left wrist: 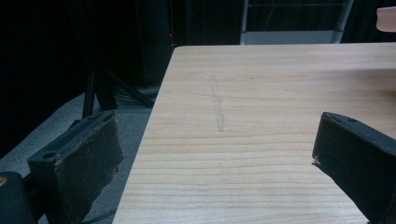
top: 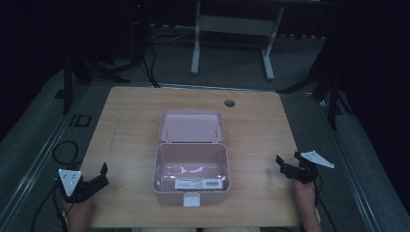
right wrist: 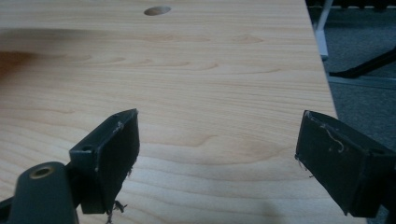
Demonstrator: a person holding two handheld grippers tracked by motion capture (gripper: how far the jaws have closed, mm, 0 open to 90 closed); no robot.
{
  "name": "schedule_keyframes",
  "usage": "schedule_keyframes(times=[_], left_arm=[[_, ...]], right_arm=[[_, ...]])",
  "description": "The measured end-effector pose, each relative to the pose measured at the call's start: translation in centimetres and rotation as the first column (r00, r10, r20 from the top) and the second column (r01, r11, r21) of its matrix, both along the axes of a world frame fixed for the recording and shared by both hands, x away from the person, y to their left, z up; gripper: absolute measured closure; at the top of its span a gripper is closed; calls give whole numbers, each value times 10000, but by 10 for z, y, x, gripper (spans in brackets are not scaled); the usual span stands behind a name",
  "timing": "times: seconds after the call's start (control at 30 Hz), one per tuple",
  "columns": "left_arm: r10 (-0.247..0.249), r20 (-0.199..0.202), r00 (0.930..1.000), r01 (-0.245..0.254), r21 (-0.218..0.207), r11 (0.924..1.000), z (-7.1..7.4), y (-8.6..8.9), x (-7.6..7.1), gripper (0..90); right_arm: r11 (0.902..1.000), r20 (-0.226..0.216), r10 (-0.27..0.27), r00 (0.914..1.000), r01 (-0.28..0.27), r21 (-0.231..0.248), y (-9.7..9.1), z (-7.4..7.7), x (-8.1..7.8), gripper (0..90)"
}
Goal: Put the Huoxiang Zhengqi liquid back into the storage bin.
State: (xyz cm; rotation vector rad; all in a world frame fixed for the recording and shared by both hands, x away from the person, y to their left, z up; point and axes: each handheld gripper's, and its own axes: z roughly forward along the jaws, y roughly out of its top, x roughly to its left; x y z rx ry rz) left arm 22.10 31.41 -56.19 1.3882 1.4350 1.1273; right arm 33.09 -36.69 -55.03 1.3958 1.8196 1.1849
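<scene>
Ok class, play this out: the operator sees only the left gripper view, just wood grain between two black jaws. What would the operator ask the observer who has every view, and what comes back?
Operator: What sits on the table?
Observer: A pink box, lid hinged open and laid back, at the middle.
Operator: Anything inside it?
Observer: It looks empty, apart from a white label by its front wall.
Operator: Where is the other tool?
Observer: The right tool is at the table's right edge, jaws open, holding nothing.
Operator: And mine?
Observer: The left tool sits at the near left corner, also open.
</scene>
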Motion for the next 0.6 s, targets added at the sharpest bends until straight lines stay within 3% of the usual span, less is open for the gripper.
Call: schedule_keyframes(times=[0.2,0.43,0.6], left_arm=[[12,39,10000,-12,-25,10000,0,0,0,13],[-6,58,10000,6,-3,10000,0,0,0,13],[-13,56,10000,13,-5,10000,0,0,0,14]], right_arm=[[9985,-4,219,9998,-219,-494,6,-2,0,133],[9985,156,-108,9998,116,-529,5,-1,-1,133],[9985,23,-10,10000,11,-553,6,-2,1,133]])
